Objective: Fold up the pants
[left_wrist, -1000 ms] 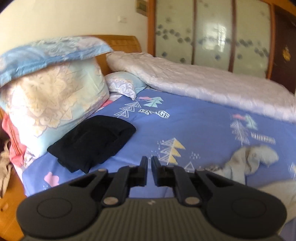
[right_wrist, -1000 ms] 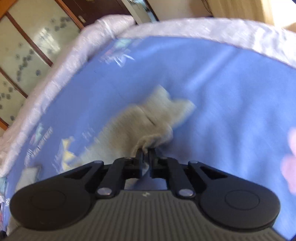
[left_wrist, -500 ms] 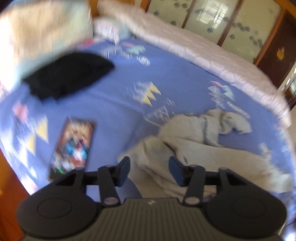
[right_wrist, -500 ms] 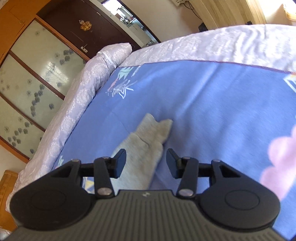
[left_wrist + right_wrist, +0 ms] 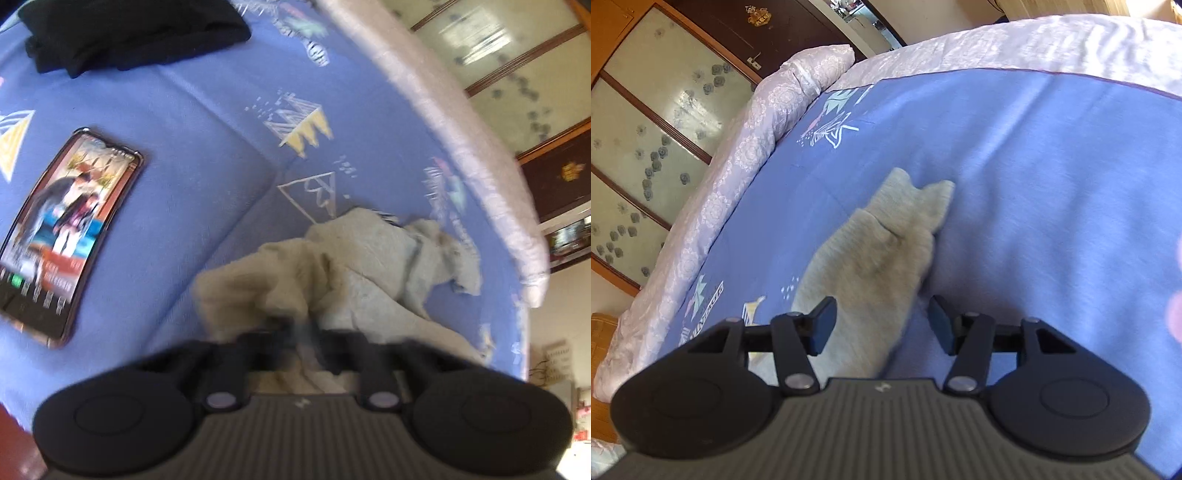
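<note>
Grey pants [image 5: 354, 266] crumpled mid-sheet, right of phone [image 5: 62, 236]
Left gripper [image 5: 303, 332] blurred, jaws shut on bunched fabric near waist
Right gripper [image 5: 882, 325] opening, leg end loose between jaws
Risk: left pinch catches only one layer, pants drag toward phone

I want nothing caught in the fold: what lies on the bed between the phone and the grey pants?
Only bare blue bedsheet, creased, separates the phone from the crumpled grey pants; this shows in the left wrist view.
</note>
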{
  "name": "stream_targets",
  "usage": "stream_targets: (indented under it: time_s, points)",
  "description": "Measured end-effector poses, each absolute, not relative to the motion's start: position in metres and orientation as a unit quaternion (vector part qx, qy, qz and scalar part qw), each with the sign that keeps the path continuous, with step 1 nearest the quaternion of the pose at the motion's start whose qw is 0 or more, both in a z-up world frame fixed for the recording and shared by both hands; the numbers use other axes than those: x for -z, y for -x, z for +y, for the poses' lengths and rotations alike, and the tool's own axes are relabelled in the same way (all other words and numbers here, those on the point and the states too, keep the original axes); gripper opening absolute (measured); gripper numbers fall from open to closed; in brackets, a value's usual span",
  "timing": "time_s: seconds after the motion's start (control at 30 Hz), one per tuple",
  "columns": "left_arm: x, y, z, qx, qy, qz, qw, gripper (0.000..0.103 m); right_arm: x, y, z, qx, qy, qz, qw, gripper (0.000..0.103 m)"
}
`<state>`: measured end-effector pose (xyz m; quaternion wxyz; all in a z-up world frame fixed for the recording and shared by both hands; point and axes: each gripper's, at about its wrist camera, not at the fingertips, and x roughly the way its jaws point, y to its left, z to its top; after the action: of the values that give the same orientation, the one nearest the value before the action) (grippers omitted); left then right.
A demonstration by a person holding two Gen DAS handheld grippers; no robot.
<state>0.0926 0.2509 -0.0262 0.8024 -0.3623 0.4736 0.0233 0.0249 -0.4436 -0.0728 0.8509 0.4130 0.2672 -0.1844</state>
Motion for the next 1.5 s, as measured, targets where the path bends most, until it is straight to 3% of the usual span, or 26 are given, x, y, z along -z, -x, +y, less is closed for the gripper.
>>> stream_targets:
  time_s: [0.03,0.07,0.23,0.4,0.53,0.63,0.77,1.0,1.1,1.2,1.5]
  points:
    - [0.022,-0.103,0.250,-0.022,0.355,0.473,0.806,0.005,0.072,-0.034,-0.442,0.186,-0.401,0.276,0.854,0.045]
    - [0.014,-0.114,0.248,-0.018,0.343,0.468,0.814,0.005,0.069,-0.044,-0.440,0.188,-0.383,0.287,0.858,0.004]
    - [-0.053,-0.203,0.232,0.004,0.295,0.428,0.854,0.005,0.036,-0.084,-0.445,0.194,-0.370,0.255,0.872,0.006]
    - [-0.154,-0.306,0.190,0.020,0.246,0.374,0.894,0.005,-0.029,-0.121,-0.456,0.205,-0.375,0.197,0.882,0.006]
    - [-0.247,-0.292,0.171,0.087,0.260,0.244,0.930,0.005,-0.085,-0.108,-0.470,0.189,-0.400,0.114,0.890,0.006]
    - [-0.267,-0.241,0.173,0.126,0.259,0.181,0.941,0.005,-0.105,-0.083,-0.478,0.171,-0.412,0.067,0.893,0.006]
    - [-0.213,-0.183,0.191,0.116,0.261,0.225,0.932,0.005,-0.090,-0.041,-0.482,0.165,-0.406,0.061,0.897,0.006]
    - [-0.001,-0.119,0.228,0.012,0.326,0.438,0.838,0.005,0.008,0.021,-0.478,0.213,-0.412,0.181,0.867,0.006]
    - [0.066,-0.094,0.227,-0.020,0.345,0.498,0.795,0.005,0.051,0.040,-0.475,0.247,-0.413,0.235,0.845,0.006]
    - [0.078,-0.079,0.223,-0.023,0.357,0.498,0.790,0.005,0.061,0.053,-0.476,0.257,-0.431,0.231,0.834,0.006]
    - [0.031,-0.073,0.233,0.003,0.375,0.446,0.813,0.005,0.031,0.070,-0.476,0.252,-0.434,0.165,0.849,0.006]
